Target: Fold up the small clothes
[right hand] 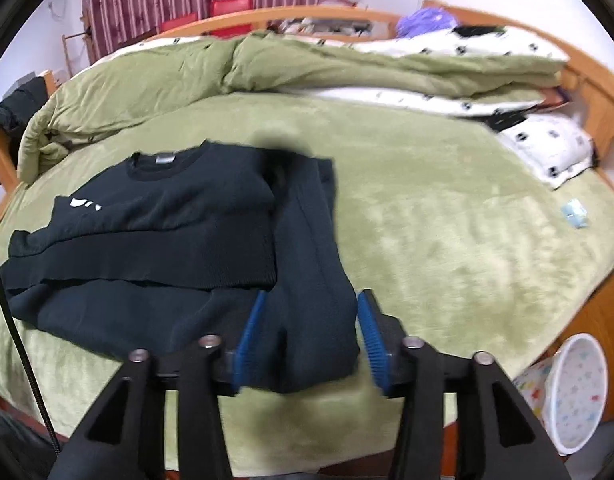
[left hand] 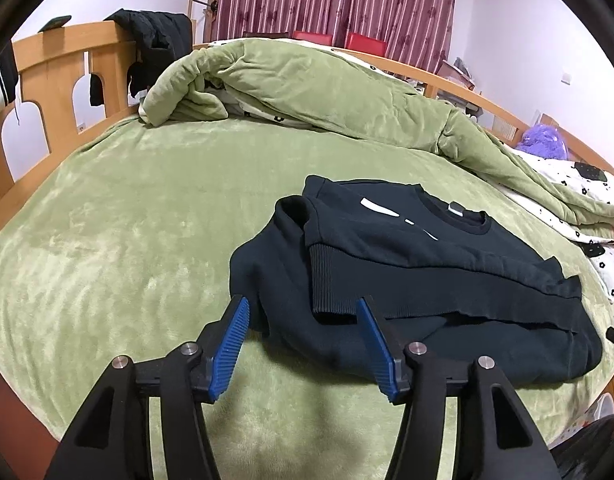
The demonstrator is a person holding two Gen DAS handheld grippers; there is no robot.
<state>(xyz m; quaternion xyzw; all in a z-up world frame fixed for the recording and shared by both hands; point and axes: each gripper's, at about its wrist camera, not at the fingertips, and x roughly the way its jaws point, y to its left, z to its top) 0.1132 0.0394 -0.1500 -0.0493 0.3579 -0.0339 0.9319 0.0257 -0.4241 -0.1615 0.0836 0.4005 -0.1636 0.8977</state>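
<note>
Bedroom with a wooden-framed bed (left hand: 59, 64) covered by a green plush blanket (left hand: 127, 220); a rumpled green quilt (left hand: 307, 84) lay heaped along the far side, before striped maroon curtains (left hand: 331, 0). One dark sweatshirt (left hand: 407, 264) lay on the blanket near the front edge of the bed, partly folded: its body was doubled over so that the ribbed hem (left hand: 335, 280) sat across the middle, the collar with its grey label faced the far side, a white print showed on the chest, and a sleeve lay folded along each side. The left tongs (left hand: 303, 316) were wide open, holding nothing, blue pads straddling the near left corner of the garment. The right tongs (right hand: 311, 312) were likewise wide open, empty, pads set either side of the folded right sleeve (right hand: 315, 260); this view was slightly blurred. Counted: one sweatshirt, two tongs, one patterned white pillow (right hand: 547, 148), one small pale blue object (right hand: 574, 213) on the blanket, one patterned basket (right hand: 567, 392) on the floor beside the bed
</note>
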